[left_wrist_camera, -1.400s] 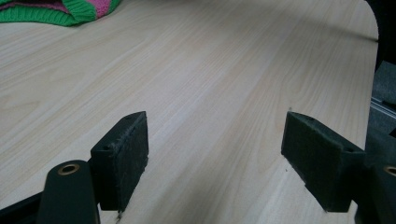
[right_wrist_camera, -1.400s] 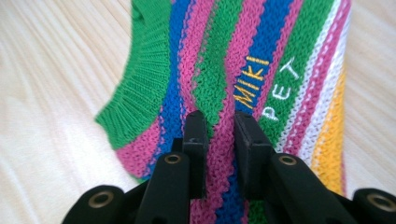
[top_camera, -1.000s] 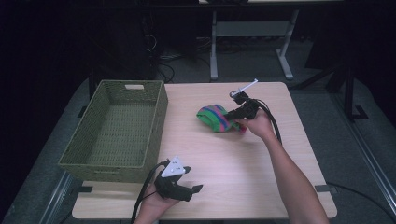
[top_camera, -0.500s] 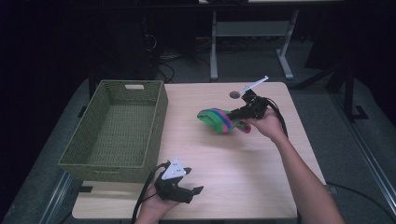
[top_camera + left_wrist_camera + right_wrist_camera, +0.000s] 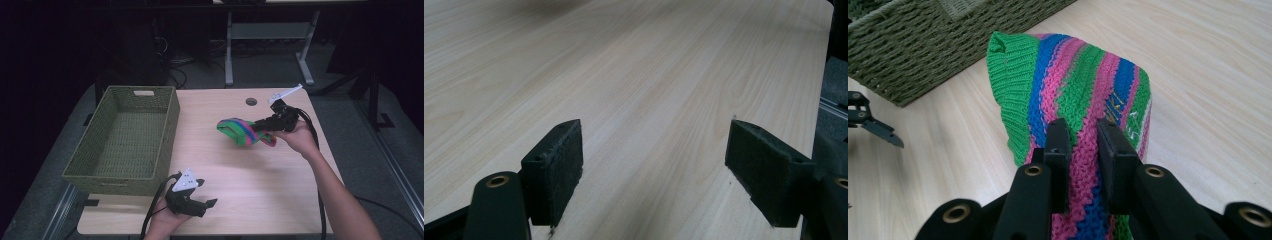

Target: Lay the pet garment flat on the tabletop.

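The right tool (image 5: 260, 126) is clamped on a striped knit piece (image 5: 240, 132) — green, pink and blue — and compared with a second ago the cloth has come up off the worktop (image 5: 240, 200) a bit and shifted toward the middle, away from the right edge. The right gripper view shows it best: both pads pinch a fold of the knit (image 5: 1083, 100), and the rest hangs forward past the jaws. My guess is the thing is headed for the green woven basket (image 5: 125, 137) sitting along the left edge, since the move points that way, but that's a read and not something shown.

The left tool (image 5: 192, 200) hasn't budged — it rests near the front edge, just off the basket's near corner, jaws spread wide with nothing between them, only bare wood in front of it in its own view (image 5: 654, 145).

Hard to make out: what the knit actually is (hat? sleeve? some kind of cozy?), since it's bunched up and there's a bit of lettering on it too blurry to read. I also can't tell from above whether its lower end touches the worktop or hangs just clear. The basket's near wall hides part of its floor.
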### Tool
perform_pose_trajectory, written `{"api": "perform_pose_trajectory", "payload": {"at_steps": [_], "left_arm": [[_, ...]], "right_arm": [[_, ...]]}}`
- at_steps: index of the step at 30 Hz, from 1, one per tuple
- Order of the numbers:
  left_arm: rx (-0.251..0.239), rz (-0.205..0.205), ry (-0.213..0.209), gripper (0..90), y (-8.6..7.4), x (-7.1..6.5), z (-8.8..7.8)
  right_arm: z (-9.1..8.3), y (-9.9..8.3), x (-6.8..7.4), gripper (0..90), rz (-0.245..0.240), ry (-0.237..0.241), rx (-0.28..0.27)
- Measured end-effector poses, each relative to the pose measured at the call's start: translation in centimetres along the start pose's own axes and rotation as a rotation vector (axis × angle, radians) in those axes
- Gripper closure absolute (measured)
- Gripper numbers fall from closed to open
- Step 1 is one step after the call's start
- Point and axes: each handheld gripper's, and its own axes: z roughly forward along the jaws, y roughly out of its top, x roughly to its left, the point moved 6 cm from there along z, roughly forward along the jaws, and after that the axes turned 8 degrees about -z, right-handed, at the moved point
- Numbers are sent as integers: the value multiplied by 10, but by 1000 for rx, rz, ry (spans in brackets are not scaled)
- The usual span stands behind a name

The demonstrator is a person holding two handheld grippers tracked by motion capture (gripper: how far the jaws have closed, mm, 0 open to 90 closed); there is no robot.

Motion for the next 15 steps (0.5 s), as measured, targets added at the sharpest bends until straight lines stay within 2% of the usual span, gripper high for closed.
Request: {"api": "perform_pose_trajectory", "payload": {"at_steps": [3, 8, 11, 15], "left_arm": [[-2, 2, -3, 227, 0, 0, 0], [-2, 1, -4, 228, 1, 0, 0], [-5, -7, -8, 227, 1, 1, 0], [-8, -12, -7, 227, 1, 1, -1]], "right_arm": [[-6, -2, 3, 763, 1, 6, -20], [-11, -4, 8, 763, -17, 11, -15], [-14, -3, 13, 763, -48, 19, -15], [-18, -2, 21, 763, -59, 28, -19]]}}
